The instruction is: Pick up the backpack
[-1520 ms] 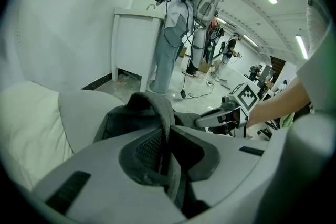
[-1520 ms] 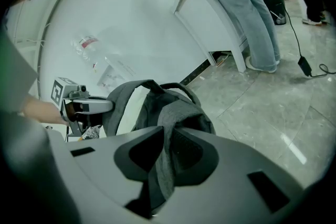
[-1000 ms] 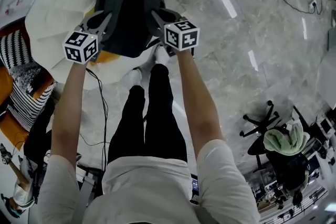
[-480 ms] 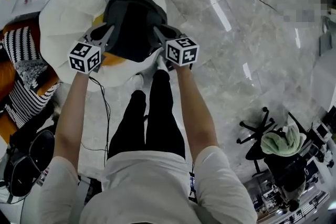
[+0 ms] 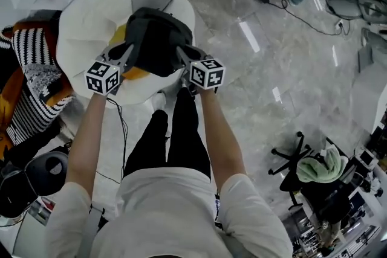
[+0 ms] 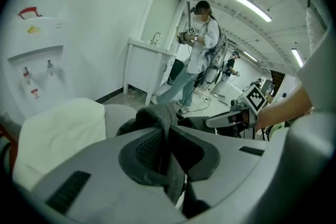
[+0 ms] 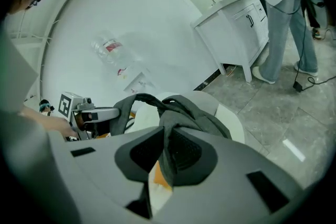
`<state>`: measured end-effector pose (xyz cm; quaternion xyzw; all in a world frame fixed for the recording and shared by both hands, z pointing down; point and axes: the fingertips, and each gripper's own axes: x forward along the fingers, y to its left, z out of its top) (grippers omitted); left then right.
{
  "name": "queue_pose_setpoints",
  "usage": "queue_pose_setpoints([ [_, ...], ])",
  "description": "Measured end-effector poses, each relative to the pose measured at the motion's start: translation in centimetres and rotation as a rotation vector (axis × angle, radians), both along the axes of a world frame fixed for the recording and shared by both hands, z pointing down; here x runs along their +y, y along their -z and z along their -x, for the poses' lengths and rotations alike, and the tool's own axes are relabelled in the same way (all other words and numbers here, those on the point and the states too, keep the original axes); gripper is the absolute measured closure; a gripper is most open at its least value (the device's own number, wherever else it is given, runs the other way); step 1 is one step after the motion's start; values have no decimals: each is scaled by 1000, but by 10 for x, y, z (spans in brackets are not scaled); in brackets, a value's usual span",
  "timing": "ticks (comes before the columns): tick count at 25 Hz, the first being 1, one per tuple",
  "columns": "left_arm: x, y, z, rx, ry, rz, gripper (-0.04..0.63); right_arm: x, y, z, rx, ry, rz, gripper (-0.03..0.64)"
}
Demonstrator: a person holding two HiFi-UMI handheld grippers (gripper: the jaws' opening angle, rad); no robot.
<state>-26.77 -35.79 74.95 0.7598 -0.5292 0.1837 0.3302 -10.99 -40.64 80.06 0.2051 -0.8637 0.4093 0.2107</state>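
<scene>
The dark grey backpack (image 5: 156, 38) hangs between my two grippers above a white beanbag (image 5: 84, 15). In the head view my left gripper (image 5: 127, 51) holds its left side and my right gripper (image 5: 181, 52) its right side. In the left gripper view a dark grey strap (image 6: 169, 128) runs down between the jaws, and my left gripper (image 6: 167, 153) is shut on it. The right gripper view shows the same on the other side: my right gripper (image 7: 167, 159) is shut on a grey strap (image 7: 170, 134), with the backpack (image 7: 184, 107) bunched just beyond.
An orange item (image 5: 136, 74) lies on the beanbag under the backpack. Striped cloth (image 5: 33, 72) is piled at the left. A cable (image 5: 121, 130) trails on the marble floor. An office chair (image 5: 305, 163) stands at the lower right. A person (image 6: 198, 50) stands by a white cabinet (image 6: 147, 68).
Both grippers have risen with the backpack straps pinched in them, and the backpack has lifted with them. The head view has swung, so more of the room's far side shows.
</scene>
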Motion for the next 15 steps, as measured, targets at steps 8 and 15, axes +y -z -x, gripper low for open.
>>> queue_pose_setpoints([
  [8, 48, 40, 18, 13, 40, -38, 563, 41, 46, 16, -5, 11, -33, 572],
  [15, 88, 65, 40, 20, 53, -67, 563, 80, 72, 34, -2, 12, -46, 572],
])
